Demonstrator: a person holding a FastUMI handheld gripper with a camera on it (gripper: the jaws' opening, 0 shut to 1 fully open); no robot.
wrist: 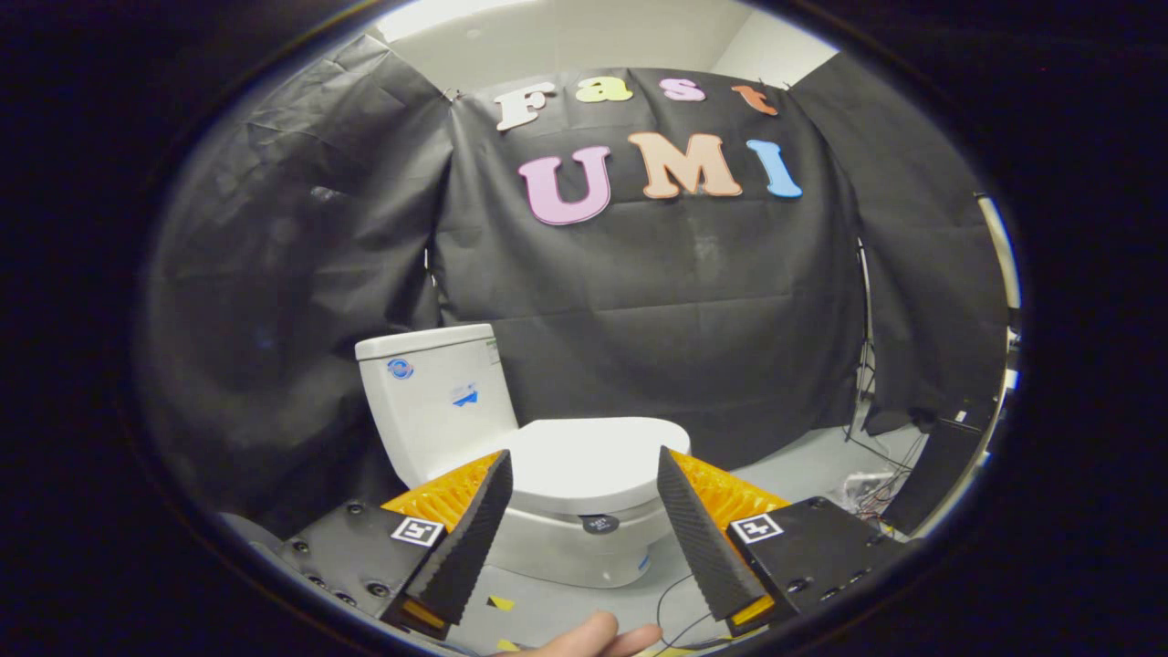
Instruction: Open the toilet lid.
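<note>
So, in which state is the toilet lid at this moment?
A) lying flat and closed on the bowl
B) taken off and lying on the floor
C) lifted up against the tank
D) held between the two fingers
A: the toilet lid lies flat and closed on the bowl, beyond the open gripper, whose fingers hold nothing.

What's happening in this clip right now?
A person's hand holds the gripper out toward a white toilet. Its fingers are spread open and grip nothing. The toilet lid lies shut on the bowl, just beyond the fingertips and framed between them; the tank stands behind it against the black cloth wall. Opening has not yet begun.
</note>
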